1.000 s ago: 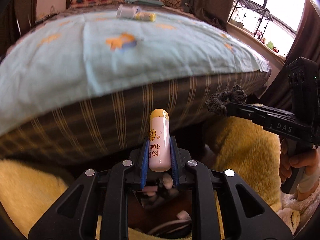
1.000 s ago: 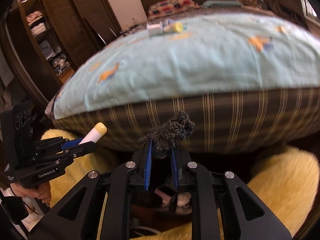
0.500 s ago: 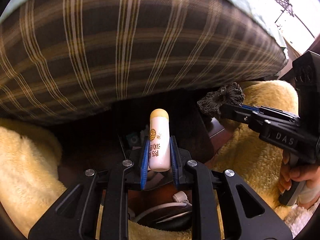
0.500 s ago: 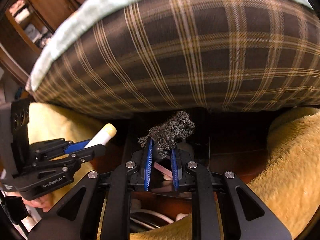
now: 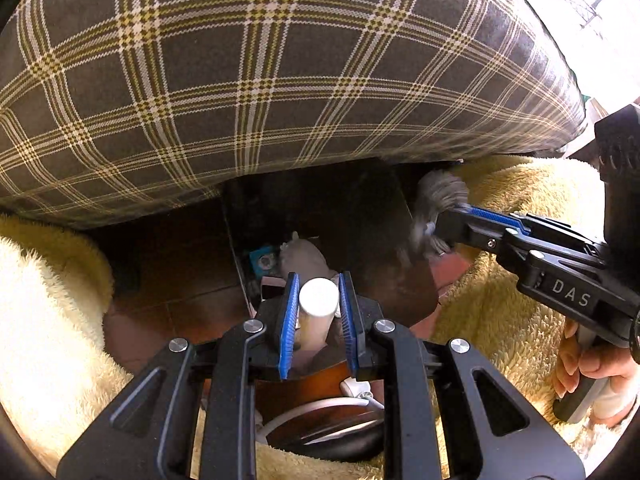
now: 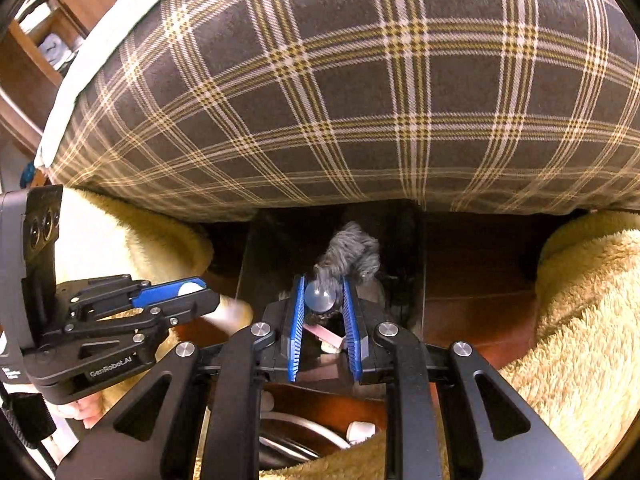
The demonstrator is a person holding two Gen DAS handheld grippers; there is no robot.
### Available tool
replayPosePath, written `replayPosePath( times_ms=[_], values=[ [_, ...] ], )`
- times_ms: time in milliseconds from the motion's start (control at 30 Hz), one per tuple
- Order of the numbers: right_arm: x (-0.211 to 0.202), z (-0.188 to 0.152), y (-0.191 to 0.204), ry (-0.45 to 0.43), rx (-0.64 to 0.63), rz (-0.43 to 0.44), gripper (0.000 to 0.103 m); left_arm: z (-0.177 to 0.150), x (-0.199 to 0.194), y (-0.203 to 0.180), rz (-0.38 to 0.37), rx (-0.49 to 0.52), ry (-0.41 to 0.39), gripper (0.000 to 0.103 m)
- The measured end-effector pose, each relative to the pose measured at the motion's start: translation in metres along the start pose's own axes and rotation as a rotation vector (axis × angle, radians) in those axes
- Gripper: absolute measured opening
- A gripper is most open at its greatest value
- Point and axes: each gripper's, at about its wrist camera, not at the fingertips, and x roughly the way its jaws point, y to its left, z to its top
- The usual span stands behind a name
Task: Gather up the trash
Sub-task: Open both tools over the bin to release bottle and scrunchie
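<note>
Below the bed's (image 5: 280, 80) plaid edge, you've lowered both loads over the bin (image 5: 320, 216): left gripper (image 5: 319, 312) clenches the tube (image 5: 319, 298), right gripper (image 6: 324, 306), jaws opening, still touches the fuzzy wad (image 6: 352, 254).

This was a home, most likely a bedroom. Beyond the fingers (image 5: 289, 312) in both wrist views a bed (image 5: 280, 72) rose, its side clad in dark plaid cloth with a pale sheet (image 6: 80, 64) along the upper edge. Left of the right-hand fingers (image 6: 298, 312) and far up, wooden shelves (image 6: 36, 40) held folded items. To either side of the fingers lay yellow fleece (image 5: 44, 304), soft and shaggy. Below the fingers the floor (image 5: 176, 280) was reddish-brown tile. Right of the left-hand fingers and high up, a bright window (image 5: 592, 4) showed past the bed's corner.
</note>
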Motion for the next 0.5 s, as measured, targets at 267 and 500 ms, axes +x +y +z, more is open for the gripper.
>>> replayPosePath(
  times_ms=[267,500],
  values=[
    [-0.014,0.001,-0.011,-0.044,0.029,-0.032,0.067,0.002,-0.01,0.0,0.01,0.0,-0.037,0.04],
    [-0.033,0.009,-0.02,-0.094,0.052,-0.038,0.088,0.006,-0.038,-0.005,0.055,0.027,-0.108,0.062]
  ],
)
